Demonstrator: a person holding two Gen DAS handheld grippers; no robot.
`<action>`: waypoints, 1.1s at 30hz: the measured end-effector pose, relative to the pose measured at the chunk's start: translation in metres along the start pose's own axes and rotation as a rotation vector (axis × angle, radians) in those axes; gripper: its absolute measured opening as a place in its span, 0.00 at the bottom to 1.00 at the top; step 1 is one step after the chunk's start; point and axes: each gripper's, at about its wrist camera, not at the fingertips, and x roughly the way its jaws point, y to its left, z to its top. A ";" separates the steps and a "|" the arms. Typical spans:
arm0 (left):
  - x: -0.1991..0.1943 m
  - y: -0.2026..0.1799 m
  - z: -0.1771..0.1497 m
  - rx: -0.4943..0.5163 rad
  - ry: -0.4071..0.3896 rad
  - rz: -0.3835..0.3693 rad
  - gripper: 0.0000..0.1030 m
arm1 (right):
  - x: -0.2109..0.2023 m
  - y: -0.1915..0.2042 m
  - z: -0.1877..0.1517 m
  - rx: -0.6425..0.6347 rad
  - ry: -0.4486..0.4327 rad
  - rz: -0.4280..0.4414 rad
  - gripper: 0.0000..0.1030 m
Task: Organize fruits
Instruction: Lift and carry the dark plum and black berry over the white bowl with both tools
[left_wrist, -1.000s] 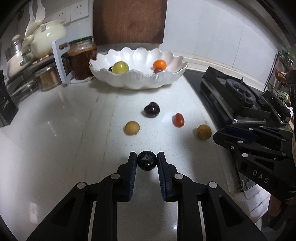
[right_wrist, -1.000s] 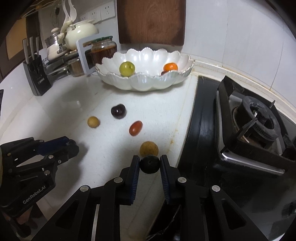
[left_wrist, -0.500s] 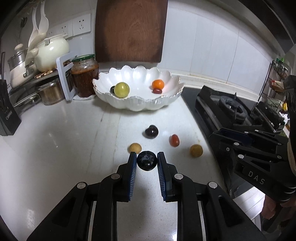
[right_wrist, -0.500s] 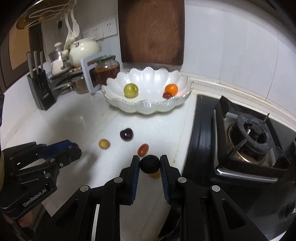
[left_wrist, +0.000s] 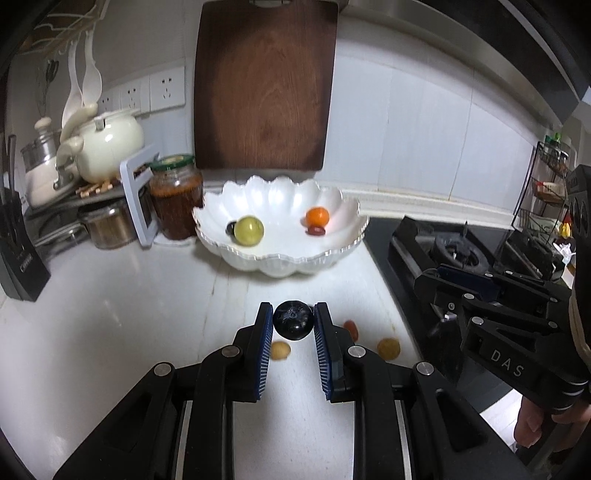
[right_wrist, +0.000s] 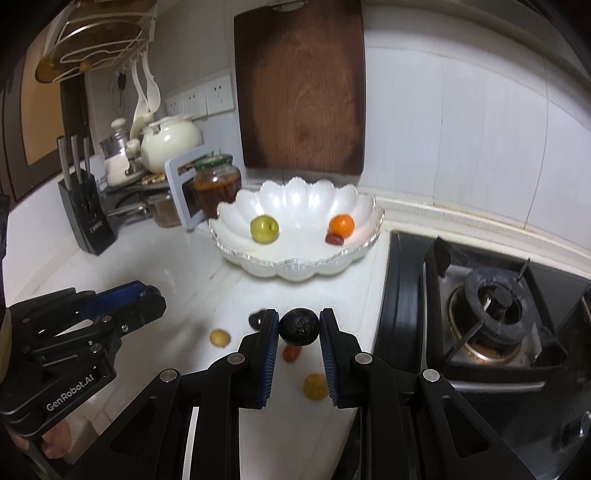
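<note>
two dark fruits held above the desk (left_wrist: 110, 314)
left hand-held gripper (left_wrist: 293, 320) pinches a plum (left_wrist: 293, 319); right hand-held gripper (right_wrist: 298, 326) pinches a passionfruit (right_wrist: 299, 327); bowl (right_wrist: 295, 267) ahead.

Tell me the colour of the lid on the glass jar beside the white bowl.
Green. The jar's lid shows best in the left wrist view, just left of the white bowl.

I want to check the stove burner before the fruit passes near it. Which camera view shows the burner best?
The right wrist view shows it best: the burner sits close and large, with its round cap and pan supports clear. In the left wrist view the burner is small, far off, and partly hidden behind the right gripper.
</note>
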 end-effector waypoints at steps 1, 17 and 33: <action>-0.001 0.000 0.002 0.001 -0.007 0.001 0.23 | -0.001 0.001 0.002 -0.001 -0.009 -0.002 0.23; -0.010 0.006 0.044 0.025 -0.142 0.030 0.23 | -0.009 0.005 0.041 0.001 -0.128 -0.032 0.23; 0.020 0.019 0.078 0.012 -0.141 0.012 0.23 | 0.025 -0.003 0.074 0.041 -0.118 -0.033 0.23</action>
